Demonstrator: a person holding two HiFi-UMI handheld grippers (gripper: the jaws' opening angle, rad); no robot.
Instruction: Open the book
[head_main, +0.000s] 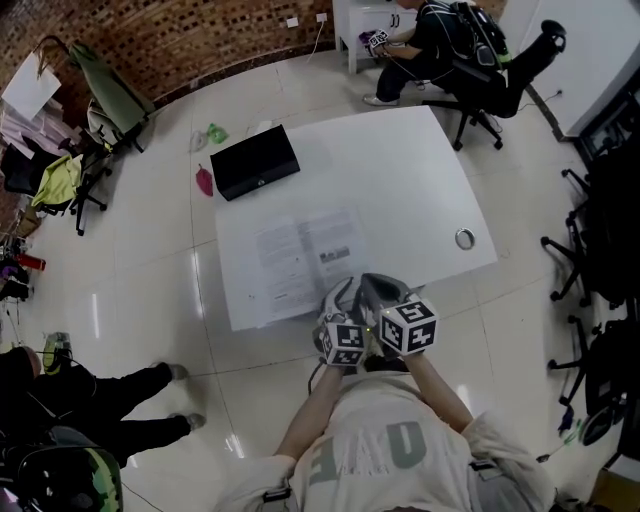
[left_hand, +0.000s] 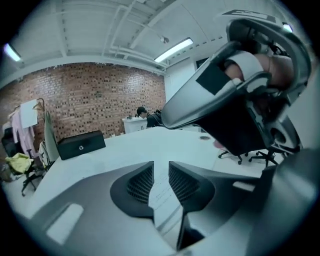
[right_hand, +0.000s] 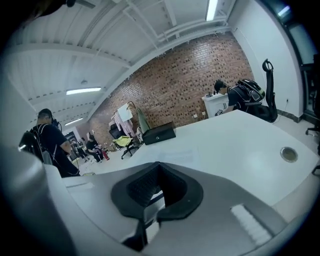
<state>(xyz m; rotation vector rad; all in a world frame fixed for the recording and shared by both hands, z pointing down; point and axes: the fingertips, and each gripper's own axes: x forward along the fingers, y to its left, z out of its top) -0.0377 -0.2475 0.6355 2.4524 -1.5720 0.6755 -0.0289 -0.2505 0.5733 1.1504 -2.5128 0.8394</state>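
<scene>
Lying flat and open, the book (head_main: 300, 262) is being shown on the near left part of the white table (head_main: 400, 170), with its left page close to the table's left edge and its lower edge near the front edge. Behind it, a black box (head_main: 256, 162) is sitting at the far left corner, apart from the pages. The left gripper (head_main: 340, 298) is being held over the book's near right corner with its jaws parted and nothing pinched; printed page is being seen through the gap in the left gripper view (left_hand: 161, 172). Just beside it, the right gripper (head_main: 383, 288) is being held at the front edge with its jaws pressed together and empty (right_hand: 157, 187). Further right, bare tabletop is stretching to a round cable hole (head_main: 465, 238) near the right edge, and office chairs (head_main: 570, 270) are standing on the floor beyond.
</scene>
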